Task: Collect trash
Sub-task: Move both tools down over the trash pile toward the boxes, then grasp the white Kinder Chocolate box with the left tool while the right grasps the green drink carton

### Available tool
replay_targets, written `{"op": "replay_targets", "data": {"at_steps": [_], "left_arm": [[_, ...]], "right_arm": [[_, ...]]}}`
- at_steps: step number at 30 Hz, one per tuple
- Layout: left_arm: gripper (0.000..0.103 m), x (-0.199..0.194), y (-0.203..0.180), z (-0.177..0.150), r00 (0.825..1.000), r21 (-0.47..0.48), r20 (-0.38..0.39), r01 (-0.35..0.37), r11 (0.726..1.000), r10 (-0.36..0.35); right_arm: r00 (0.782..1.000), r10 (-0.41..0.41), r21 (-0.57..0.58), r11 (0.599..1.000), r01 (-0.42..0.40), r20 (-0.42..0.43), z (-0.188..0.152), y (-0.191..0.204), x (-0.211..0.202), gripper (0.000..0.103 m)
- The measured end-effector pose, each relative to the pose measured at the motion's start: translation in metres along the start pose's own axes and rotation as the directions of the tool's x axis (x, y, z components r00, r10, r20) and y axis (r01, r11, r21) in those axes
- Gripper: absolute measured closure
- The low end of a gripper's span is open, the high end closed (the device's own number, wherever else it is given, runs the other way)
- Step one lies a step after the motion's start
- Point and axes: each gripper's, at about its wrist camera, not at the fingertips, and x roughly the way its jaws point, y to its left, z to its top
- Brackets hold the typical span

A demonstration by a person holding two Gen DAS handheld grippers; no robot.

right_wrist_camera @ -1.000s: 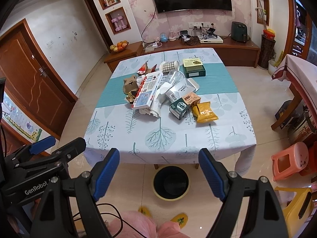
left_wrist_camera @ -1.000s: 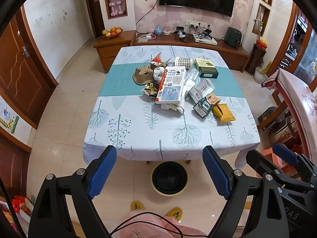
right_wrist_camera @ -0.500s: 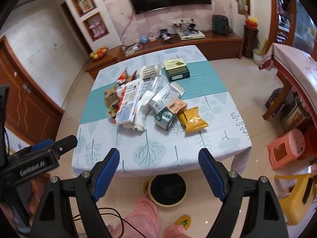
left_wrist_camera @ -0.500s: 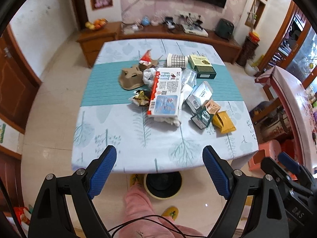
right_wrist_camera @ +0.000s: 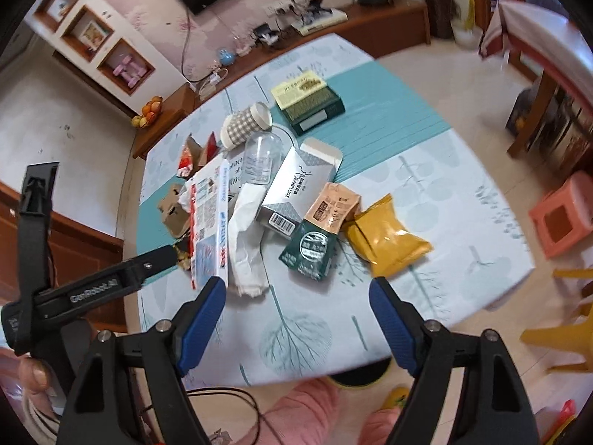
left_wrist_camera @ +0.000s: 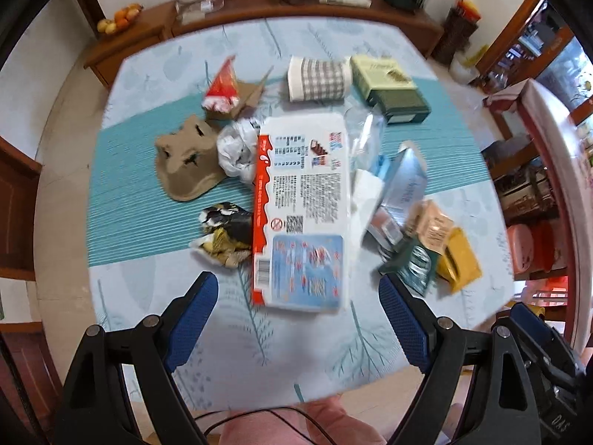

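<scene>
A pile of trash lies on the table [left_wrist_camera: 259, 337] with the tree-print cloth. In the left wrist view a long red and white flat box [left_wrist_camera: 300, 215] lies just beyond my left gripper [left_wrist_camera: 298, 319], which hangs open above the cloth with nothing between its fingers. Left of the box are a brown pulp tray [left_wrist_camera: 185, 163] and a crumpled wrapper [left_wrist_camera: 226, 233]. In the right wrist view my right gripper [right_wrist_camera: 296, 319] hovers over bare cloth, its jaws closing slightly and nothing between them. Beyond it lie a white tissue [right_wrist_camera: 248, 237], a green sachet [right_wrist_camera: 311, 252] and a yellow pouch [right_wrist_camera: 385, 237].
Farther back lie a grey earplug box [right_wrist_camera: 296, 189], a clear cup [right_wrist_camera: 261, 155], a checked paper cup [right_wrist_camera: 246, 126] and a green box [right_wrist_camera: 307, 100]. A yellow-rimmed bin [right_wrist_camera: 374, 376] shows under the near table edge. A pink stool [right_wrist_camera: 563, 218] stands right.
Both grippers have moved forward and down from beyond the table's near edge to over the cloth, so the trash pile looks much nearer. The right view has rolled, and both stay open.
</scene>
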Motion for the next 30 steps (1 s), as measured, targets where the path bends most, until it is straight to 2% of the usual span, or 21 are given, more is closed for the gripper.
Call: {"op": "replay_targets", "data": {"at_steps": [6, 9, 13, 19, 21, 24, 30], "left_arm": [[0.016, 0.045, 0.002, 0.022, 0.996, -0.066, -0.092, -0.006, 0.998, 0.000], [0.016, 0.057, 0.000, 0.027, 0.994, -0.079, -0.108, -0.003, 0.997, -0.006], [0.016, 0.068, -0.008, 0.032, 0.991, -0.055, -0.130, -0.044, 0.997, 0.037], [0.015, 0.079, -0.009, 0.038, 0.988, -0.066, -0.144, -0.060, 0.996, 0.050], [0.016, 0.080, -0.005, 0.040, 0.988, -0.078, -0.148, -0.050, 0.996, 0.038], [0.029, 0.079, 0.000, 0.039, 0.990, -0.091, -0.144, -0.010, 0.996, -0.004], [0.062, 0.072, 0.014, 0.025, 0.984, -0.113, -0.160, 0.061, 0.992, -0.079]], "right_arm": [[0.997, 0.006, 0.046, 0.999, -0.003, -0.081, 0.015, -0.003, 0.052, 0.025], [0.993, -0.004, 0.074, 0.997, 0.012, -0.117, 0.020, -0.006, 0.074, 0.025], [0.986, -0.013, 0.131, 0.991, 0.035, -0.166, 0.024, -0.014, 0.096, 0.025], [0.981, -0.039, 0.139, 0.988, 0.067, -0.192, 0.025, -0.017, 0.114, 0.025], [0.978, -0.042, 0.144, 0.987, 0.072, -0.204, 0.024, -0.019, 0.119, 0.031], [0.973, -0.018, 0.157, 0.986, 0.055, -0.232, 0.022, -0.021, 0.126, 0.046], [0.976, -0.010, 0.148, 0.988, 0.043, -0.217, 0.019, -0.023, 0.124, 0.046]]}}
